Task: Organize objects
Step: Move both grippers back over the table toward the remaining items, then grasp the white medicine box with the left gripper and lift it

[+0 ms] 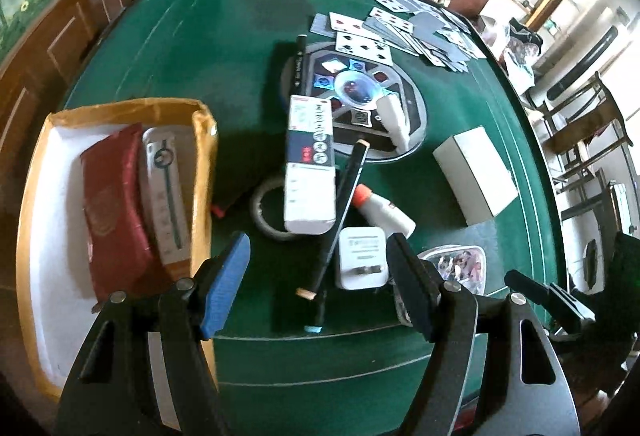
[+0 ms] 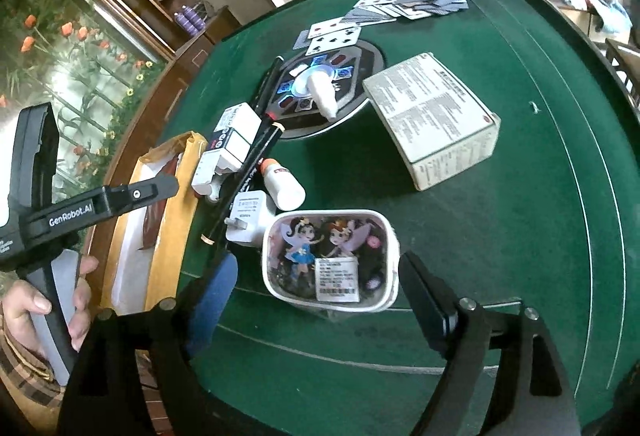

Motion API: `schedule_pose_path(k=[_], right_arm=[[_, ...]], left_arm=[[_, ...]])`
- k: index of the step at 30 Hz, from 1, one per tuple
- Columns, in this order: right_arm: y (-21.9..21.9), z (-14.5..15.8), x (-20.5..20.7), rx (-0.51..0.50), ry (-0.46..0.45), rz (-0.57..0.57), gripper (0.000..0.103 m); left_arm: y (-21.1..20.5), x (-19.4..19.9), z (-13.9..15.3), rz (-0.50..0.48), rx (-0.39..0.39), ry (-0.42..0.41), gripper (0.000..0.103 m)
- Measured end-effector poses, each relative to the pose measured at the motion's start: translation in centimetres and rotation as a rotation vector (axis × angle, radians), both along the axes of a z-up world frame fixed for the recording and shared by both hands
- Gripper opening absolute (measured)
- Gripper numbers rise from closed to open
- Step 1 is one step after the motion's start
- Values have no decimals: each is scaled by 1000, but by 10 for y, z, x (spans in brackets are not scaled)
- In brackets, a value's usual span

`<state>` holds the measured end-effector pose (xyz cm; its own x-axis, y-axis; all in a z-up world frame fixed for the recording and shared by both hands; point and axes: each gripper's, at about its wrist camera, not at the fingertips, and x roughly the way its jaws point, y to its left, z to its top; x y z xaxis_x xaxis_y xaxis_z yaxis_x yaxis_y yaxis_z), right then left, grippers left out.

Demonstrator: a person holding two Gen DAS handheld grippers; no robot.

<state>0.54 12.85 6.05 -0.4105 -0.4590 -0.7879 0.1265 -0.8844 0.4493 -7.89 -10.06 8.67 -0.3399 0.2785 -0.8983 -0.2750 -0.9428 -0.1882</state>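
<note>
A yellow-rimmed box (image 1: 200, 155) at the left holds a red pouch (image 1: 112, 211) and a white remote (image 1: 164, 195). On the green table lie a tall white carton (image 1: 310, 163), a black pen (image 1: 340, 215), a tape roll (image 1: 264, 211), a white charger (image 1: 362, 258), a small orange-capped bottle (image 1: 384, 211) and a fairy-print pouch (image 2: 332, 256). My left gripper (image 1: 318, 284) is open above the pen and charger. My right gripper (image 2: 316, 300) is open, its fingers either side of the fairy pouch.
A white box (image 1: 476, 175) lies at the right. A round dice console (image 1: 360, 95) sits mid-table with a white plug (image 1: 396, 119) on it. Playing cards (image 1: 408, 31) are scattered at the far side. Chairs (image 1: 580, 123) stand beyond the right edge.
</note>
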Motion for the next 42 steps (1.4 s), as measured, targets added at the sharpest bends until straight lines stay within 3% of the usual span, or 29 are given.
schedule_pose_path(k=[13, 17, 21, 23, 25, 26, 32, 42], right_arm=[[29, -1, 8, -1, -10, -30, 88], [45, -1, 15, 13, -10, -58, 88], [59, -1, 20, 10, -8, -79, 88], [63, 0, 22, 10, -9, -84, 88], [66, 0, 23, 10, -10, -82, 88], [66, -1, 23, 11, -11, -80, 88], [59, -2, 20, 33, -22, -19, 89], [31, 5, 3, 152, 78, 199, 89]], left_arm=[[29, -63, -21, 0, -165, 14, 71], [32, -81, -31, 19, -182, 3, 71], [37, -93, -38, 24, -171, -10, 71], [41, -97, -43, 19, -185, -12, 63], [43, -100, -50, 10, -187, -36, 37], [44, -100, -54, 5, -185, -53, 33], [45, -89, -52, -12, -166, -17, 33], [38, -41, -24, -54, -68, -10, 33]])
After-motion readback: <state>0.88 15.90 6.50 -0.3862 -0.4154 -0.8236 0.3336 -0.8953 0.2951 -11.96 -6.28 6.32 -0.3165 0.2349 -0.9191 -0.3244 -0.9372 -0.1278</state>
